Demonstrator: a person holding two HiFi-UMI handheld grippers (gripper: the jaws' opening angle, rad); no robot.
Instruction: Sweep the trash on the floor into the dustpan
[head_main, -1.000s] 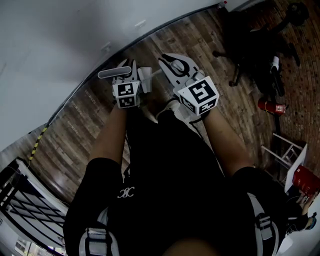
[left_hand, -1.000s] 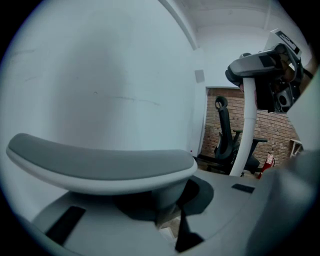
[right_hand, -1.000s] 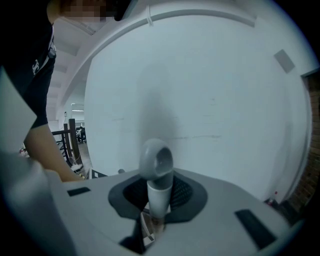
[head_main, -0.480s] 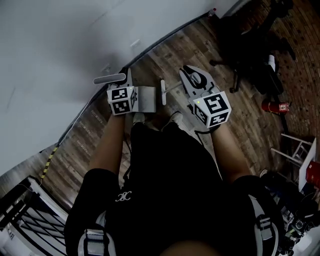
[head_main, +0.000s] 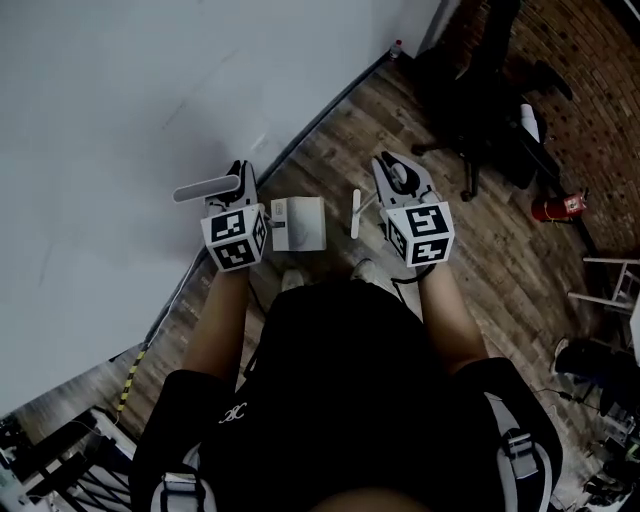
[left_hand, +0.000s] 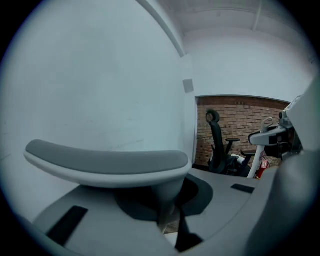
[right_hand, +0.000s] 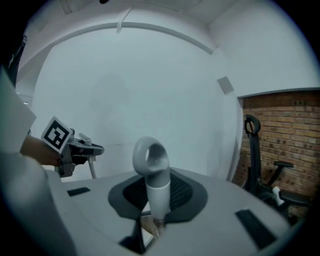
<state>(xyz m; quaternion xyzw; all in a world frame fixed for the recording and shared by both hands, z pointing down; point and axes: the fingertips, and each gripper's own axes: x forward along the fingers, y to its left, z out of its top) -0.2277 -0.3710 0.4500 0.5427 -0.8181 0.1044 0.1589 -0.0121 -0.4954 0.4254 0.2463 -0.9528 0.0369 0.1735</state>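
Observation:
The left gripper (head_main: 238, 180) is shut on the stem of the grey dustpan handle (head_main: 206, 188), whose crossbar (left_hand: 107, 162) fills the left gripper view. The pale dustpan pan (head_main: 298, 223) hangs low over the wooden floor (head_main: 330, 140) between my hands. On the right, the right gripper (head_main: 397, 170) is shut on the white broom handle (right_hand: 153, 172) with its ring end. The small broom head (head_main: 355, 213) shows beside the pan. No trash shows on the floor in any view.
A white wall (head_main: 120, 120) runs along the left, meeting the floor at a dark skirting line. A black office chair (head_main: 480, 100) and a red fire extinguisher (head_main: 556, 208) stand at the right by a brick wall (left_hand: 240, 125). My shoes (head_main: 293, 280) are below the pan.
The head view has swung toward the wall. Both grippers sit lower in the picture and a little further apart, still holding the dustpan and broom.

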